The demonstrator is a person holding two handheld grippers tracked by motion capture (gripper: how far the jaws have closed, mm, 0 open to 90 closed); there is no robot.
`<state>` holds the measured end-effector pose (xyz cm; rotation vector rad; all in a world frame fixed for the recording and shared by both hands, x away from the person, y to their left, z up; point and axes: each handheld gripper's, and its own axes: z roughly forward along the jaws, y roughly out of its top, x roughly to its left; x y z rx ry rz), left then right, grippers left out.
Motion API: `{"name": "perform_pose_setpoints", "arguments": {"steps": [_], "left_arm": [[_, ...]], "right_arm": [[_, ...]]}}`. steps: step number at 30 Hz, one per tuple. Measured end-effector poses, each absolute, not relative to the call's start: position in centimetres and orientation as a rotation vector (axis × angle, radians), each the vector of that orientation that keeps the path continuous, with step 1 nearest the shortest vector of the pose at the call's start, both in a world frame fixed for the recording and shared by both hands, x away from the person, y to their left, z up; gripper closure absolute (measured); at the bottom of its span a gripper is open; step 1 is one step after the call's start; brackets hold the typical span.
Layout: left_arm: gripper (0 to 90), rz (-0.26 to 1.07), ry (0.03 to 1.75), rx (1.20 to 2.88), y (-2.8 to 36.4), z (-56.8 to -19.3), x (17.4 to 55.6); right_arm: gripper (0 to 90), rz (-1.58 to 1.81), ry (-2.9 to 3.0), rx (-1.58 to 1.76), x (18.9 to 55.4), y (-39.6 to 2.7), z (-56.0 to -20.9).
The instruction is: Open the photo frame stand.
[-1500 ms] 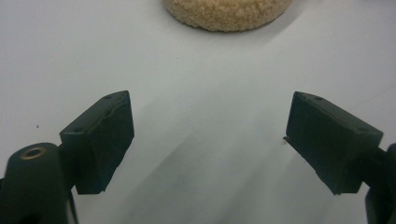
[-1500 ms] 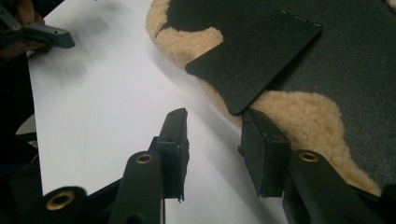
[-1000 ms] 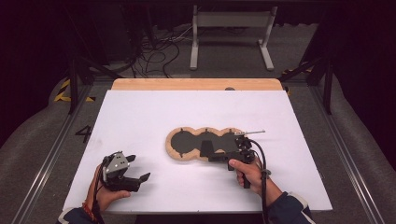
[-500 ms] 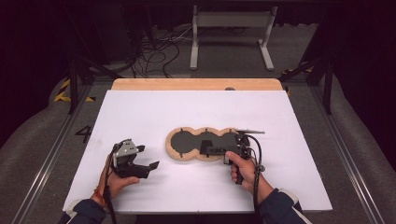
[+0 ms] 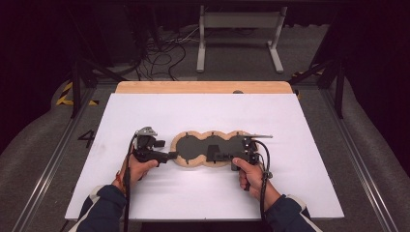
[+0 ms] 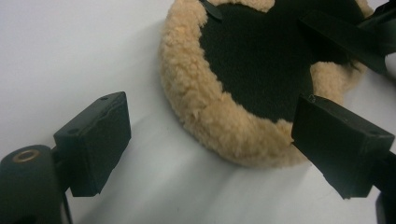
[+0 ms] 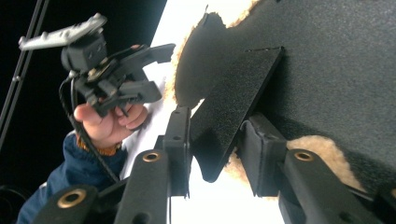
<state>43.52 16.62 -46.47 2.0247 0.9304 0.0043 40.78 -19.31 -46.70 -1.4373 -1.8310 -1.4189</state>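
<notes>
**Right tool closes on the strap; left tool arrives at the pad's end**

The right tool has just been closing its jaws around the black strap, which stands between them, apparently pinched. The left tool is open, empty, its jaws flanking the near fleece rim. The fleece-edged pad lies mid-surface, long axis running 9 to 3 o'clock; from the left tool it lies toward 3 o'clock.
</notes>
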Motion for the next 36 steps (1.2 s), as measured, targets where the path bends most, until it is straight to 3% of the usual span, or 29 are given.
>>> {"name": "perform_pose_setpoints", "arguments": {"steps": [13,28,33,36], "left_arm": [[21.2,-0.068,0.837,2.058,14.6,-46.4,43.7],[49.1,-0.032,0.737,1.979,16.7,-45.1,42.6],[49.5,-0.045,0.735,1.971,16.8,-45.4,42.6],[37.9,-0.026,0.748,1.997,16.2,-45.7,42.8]], "right_arm": [[66.7,-1.465,-2.033,-1.331,40.0,-18.9,-46.2],[73.2,-1.503,-2.077,-1.278,39.6,-18.8,-46.0],[73.6,-1.501,-2.085,-1.276,39.5,-18.7,-46.0],[73.3,-1.499,-2.088,-1.273,39.5,-18.7,-46.0]]}}
